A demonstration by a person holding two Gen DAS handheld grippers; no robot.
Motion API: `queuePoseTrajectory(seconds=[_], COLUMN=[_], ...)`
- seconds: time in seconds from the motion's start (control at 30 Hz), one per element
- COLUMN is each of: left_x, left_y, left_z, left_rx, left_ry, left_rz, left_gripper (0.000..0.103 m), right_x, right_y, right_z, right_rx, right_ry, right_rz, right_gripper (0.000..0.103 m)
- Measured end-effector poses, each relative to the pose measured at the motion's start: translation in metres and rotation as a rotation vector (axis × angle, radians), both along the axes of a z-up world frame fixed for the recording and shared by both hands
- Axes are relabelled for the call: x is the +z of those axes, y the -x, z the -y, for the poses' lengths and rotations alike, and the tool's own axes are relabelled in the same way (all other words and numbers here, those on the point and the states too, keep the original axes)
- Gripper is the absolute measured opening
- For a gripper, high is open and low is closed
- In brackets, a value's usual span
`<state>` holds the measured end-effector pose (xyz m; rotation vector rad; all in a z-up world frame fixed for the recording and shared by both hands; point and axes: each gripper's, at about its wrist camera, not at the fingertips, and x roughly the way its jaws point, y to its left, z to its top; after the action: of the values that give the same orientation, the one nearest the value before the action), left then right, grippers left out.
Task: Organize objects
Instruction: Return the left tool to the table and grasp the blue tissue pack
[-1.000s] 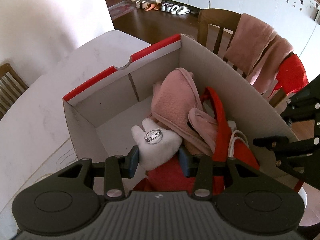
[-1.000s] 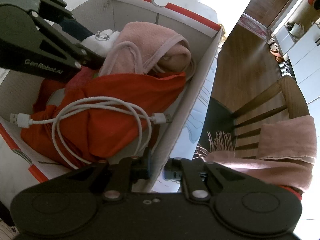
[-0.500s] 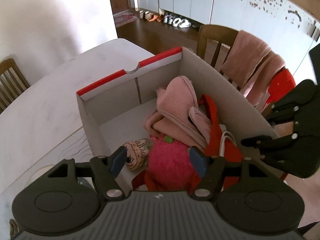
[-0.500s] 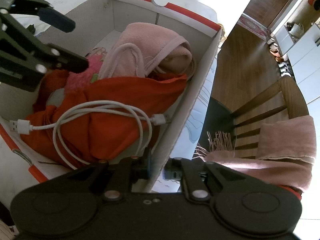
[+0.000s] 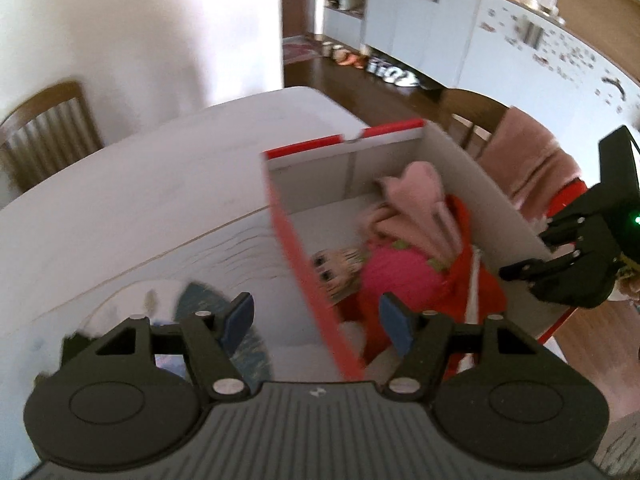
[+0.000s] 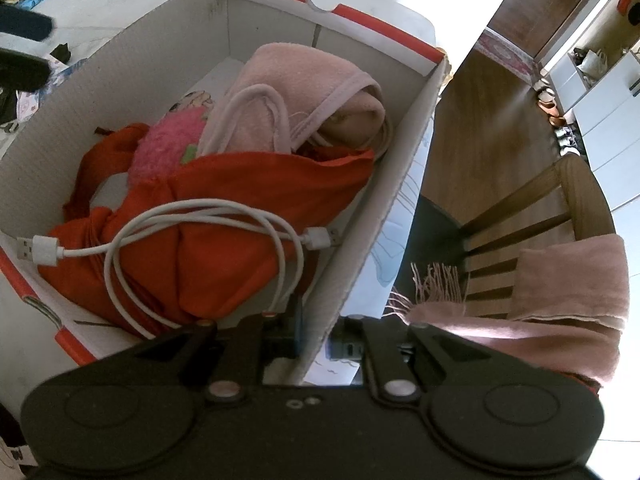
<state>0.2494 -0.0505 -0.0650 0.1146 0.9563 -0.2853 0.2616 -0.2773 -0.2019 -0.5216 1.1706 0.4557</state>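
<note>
The left gripper (image 5: 316, 320) has let the doll (image 5: 340, 272) go in the box (image 6: 132, 60) and pulled back, wide open and empty; the right gripper (image 6: 316, 332) pinches the box wall; next thing's turn.

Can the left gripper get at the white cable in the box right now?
Probably yes. The left gripper is open and empty above the box, and the white cable lies uncovered on the red cloth.

red-trimmed box (image 6: 376, 28), pink plush (image 6: 168, 140), white cable (image 6: 192, 216)
</note>
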Motion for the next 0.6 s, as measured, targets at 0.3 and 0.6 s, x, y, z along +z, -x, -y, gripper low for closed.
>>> queuePoseTrajectory(seconds=[0.3, 0.6], left_x=[-0.003, -0.042], left_y=[0.026, 0.023], left_z=[-0.068, -0.099], left_rx=[0.157, 0.211], left_ry=[-0.003, -0.06], left_rz=[-0.006, -0.011], left_gripper=[0.079, 0.089], right_x=[0.001, -0.001], right_y=[-0.002, -0.005], right_z=[-0.001, -0.002], right_rx=[-0.001, -0.003], right_ry=[0.002, 0.009], right_rz=[-0.01, -0.018], right_gripper=[0.009, 0.009])
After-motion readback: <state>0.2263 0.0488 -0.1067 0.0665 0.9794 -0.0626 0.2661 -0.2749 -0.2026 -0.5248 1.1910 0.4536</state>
